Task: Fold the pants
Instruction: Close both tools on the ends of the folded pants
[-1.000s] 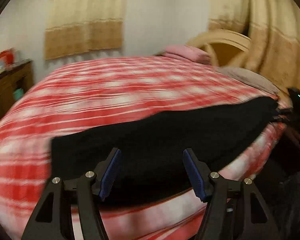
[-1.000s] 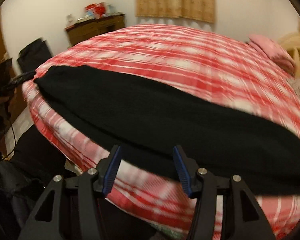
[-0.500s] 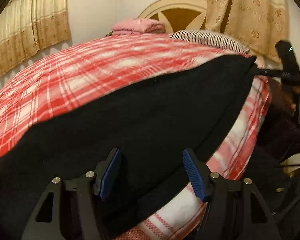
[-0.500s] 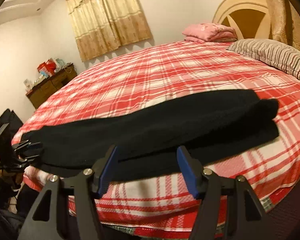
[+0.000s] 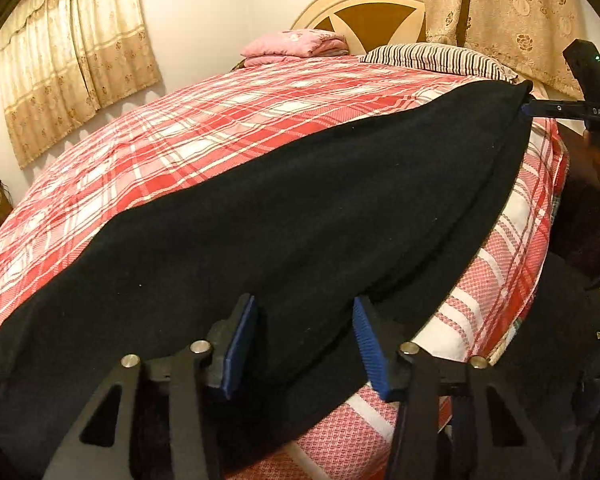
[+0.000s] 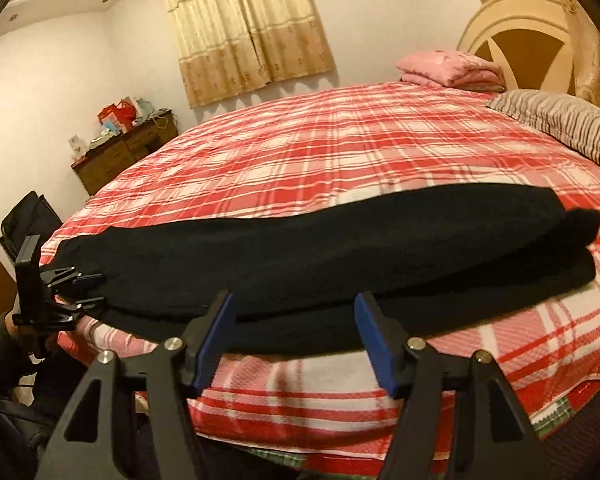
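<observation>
Your black fleece pants run off the frame edge at 8 o'clock in the left wrist view, and the near hem is hidden behind your left gripper. Small items on the brown wooden dresser at 10 o'clock are too tiny to identify. The striped pillow is cropped at 3 o'clock.

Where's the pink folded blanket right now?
The pink folded blanket sits at the bed's far end against the headboard, beside the striped pillow.
</observation>
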A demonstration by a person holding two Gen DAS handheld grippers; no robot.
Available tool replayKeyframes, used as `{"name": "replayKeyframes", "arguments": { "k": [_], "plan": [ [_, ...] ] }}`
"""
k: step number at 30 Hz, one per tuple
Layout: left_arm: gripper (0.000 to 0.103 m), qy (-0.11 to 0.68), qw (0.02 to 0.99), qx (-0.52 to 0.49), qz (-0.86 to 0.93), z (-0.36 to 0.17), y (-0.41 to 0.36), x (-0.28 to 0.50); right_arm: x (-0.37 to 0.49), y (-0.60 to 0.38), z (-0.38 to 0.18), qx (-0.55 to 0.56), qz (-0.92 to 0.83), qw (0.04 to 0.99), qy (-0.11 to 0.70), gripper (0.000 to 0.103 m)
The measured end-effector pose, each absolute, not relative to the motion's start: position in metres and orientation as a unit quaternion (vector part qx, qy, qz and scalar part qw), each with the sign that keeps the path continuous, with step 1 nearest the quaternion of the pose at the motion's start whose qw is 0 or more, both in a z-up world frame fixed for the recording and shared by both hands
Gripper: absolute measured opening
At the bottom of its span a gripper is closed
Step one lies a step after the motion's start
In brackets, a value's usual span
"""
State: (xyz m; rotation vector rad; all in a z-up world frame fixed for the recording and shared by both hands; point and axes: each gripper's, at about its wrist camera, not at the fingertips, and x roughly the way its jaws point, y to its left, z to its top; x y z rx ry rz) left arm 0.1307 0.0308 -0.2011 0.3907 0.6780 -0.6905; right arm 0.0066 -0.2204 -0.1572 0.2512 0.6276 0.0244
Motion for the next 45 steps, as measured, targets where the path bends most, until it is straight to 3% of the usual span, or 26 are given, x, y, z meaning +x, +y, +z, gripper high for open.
{"name": "replayKeyframes", "arguments": {
  "k": [2, 4, 11, 13, 18, 22, 24, 25, 27, 29, 32, 34, 36, 37, 39, 40, 41, 45],
  "plan": [
    [0.009, 0.326, 0.861, 0.179, -0.347, -0.198, 0.033, 0.128, 0.007, -0.215, -0.158, 0.12, 0.015, 0.944, 0.308, 0.065],
    [0.004, 0.332, 0.855, 0.162, -0.365, -0.195, 0.036, 0.128, 0.012, -0.212, -0.159, 0.118, 0.018, 0.943, 0.311, 0.065],
    [0.005, 0.311, 0.86, 0.164, -0.369, -0.184, 0.042, 0.12, 0.024, -0.191, -0.161, 0.096, 0.033, 0.942, 0.321, 0.066],
    [0.005, 0.307, 0.861, 0.175, -0.366, -0.18, 0.043, 0.116, 0.032, -0.17, -0.161, 0.062, 0.056, 0.94, 0.33, 0.071],
    [0.006, 0.315, 0.861, 0.236, -0.322, -0.188, 0.057, 0.114, 0.051, -0.113, -0.165, -0.051, 0.081, 0.933, 0.347, 0.071],
    [0.006, 0.335, 0.864, 0.222, -0.302, -0.194, 0.083, 0.119, 0.067, -0.083, -0.177, -0.132, 0.086, 0.921, 0.357, 0.071],
    [0.008, 0.333, 0.87, 0.22, -0.291, -0.194, 0.093, 0.12, 0.071, -0.073, -0.186, -0.174, 0.081, 0.913, 0.361, 0.07],
    [0.015, 0.333, 0.871, 0.221, -0.285, -0.195, 0.094, 0.12, 0.073, -0.07, -0.189, -0.184, 0.082, 0.909, 0.364, 0.068],
    [0.038, 0.334, 0.874, 0.219, -0.279, -0.197, 0.097, 0.123, 0.077, -0.068, -0.192, -0.189, 0.087, 0.906, 0.369, 0.066],
    [0.069, 0.325, 0.878, 0.225, -0.27, -0.2, 0.096, 0.122, 0.084, -0.065, -0.197, -0.191, 0.093, 0.902, 0.377, 0.065],
    [0.07, 0.325, 0.872, 0.221, -0.291, -0.204, 0.092, 0.121, 0.093, -0.057, -0.207, -0.221, 0.083, 0.894, 0.381, 0.047],
    [0.07, 0.323, 0.874, 0.22, -0.29, -0.205, 0.09, 0.121, 0.093, -0.052, -0.209, -0.227, 0.089, 0.892, 0.381, 0.025],
    [0.062, 0.322, 0.87, 0.226, -0.296, -0.206, 0.088, 0.12, 0.091, -0.051, -0.207, -0.221, 0.096, 0.893, 0.379, 0.015],
    [0.049, 0.326, 0.866, 0.227, -0.302, -0.206, 0.088, 0.12, 0.089, -0.051, -0.205, -0.219, 0.097, 0.894, 0.378, 0.01],
    [0.037, 0.328, 0.863, 0.231, -0.307, -0.204, 0.086, 0.119, 0.086, -0.052, -0.201, -0.213, 0.104, 0.895, 0.378, 0.009],
    [0.019, 0.328, 0.86, 0.234, -0.312, -0.203, 0.086, 0.117, 0.085, -0.053, -0.199, -0.209, 0.105, 0.896, 0.377, 0.007],
    [0.012, 0.328, 0.858, 0.238, -0.316, -0.201, 0.085, 0.116, 0.083, -0.054, -0.196, -0.205, 0.107, 0.898, 0.375, 0.007],
    [0.012, 0.322, 0.857, 0.243, -0.321, -0.193, 0.089, 0.108, 0.074, -0.057, -0.187, -0.178, 0.119, 0.903, 0.372, 0.005]
  ]
}}
